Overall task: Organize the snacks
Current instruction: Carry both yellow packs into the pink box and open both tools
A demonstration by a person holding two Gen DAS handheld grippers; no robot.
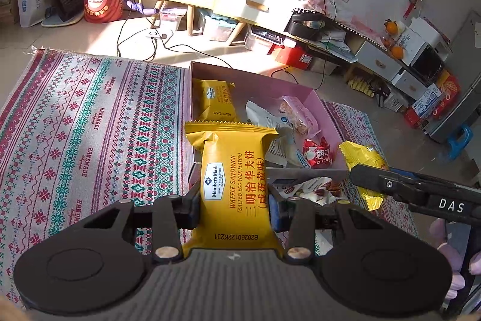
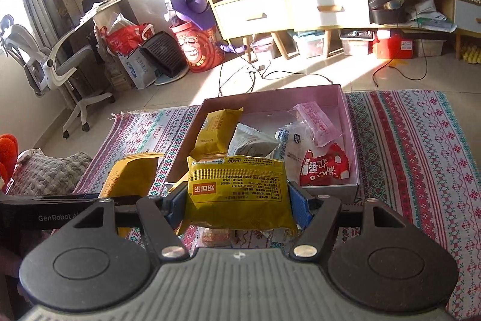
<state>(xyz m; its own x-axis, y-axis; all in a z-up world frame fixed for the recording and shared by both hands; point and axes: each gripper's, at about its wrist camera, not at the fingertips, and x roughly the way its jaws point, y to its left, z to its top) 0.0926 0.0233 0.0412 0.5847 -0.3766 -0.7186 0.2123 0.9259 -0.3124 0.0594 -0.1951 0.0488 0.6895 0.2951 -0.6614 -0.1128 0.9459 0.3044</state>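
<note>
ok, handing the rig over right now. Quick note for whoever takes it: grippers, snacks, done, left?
Left gripper: shut on the yellow Member's Mark waffle sandwich pack, held at the pink cardboard box's near edge.
Right gripper: shut on a yellow foil snack packet, also just short of the box.
Done: box holds another yellow waffle pack, white packets, a pink packet, a red-and-white packet.
Left: drop both held packs in; loose packets lie on the patterned rug.

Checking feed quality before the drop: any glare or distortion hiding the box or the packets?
Left wrist view: sun patch washes the floor behind the pink box; waffle packet label sharp. Right wrist view: window corner blown out, fisheye bends the rug; yellow packet print readable.
</note>
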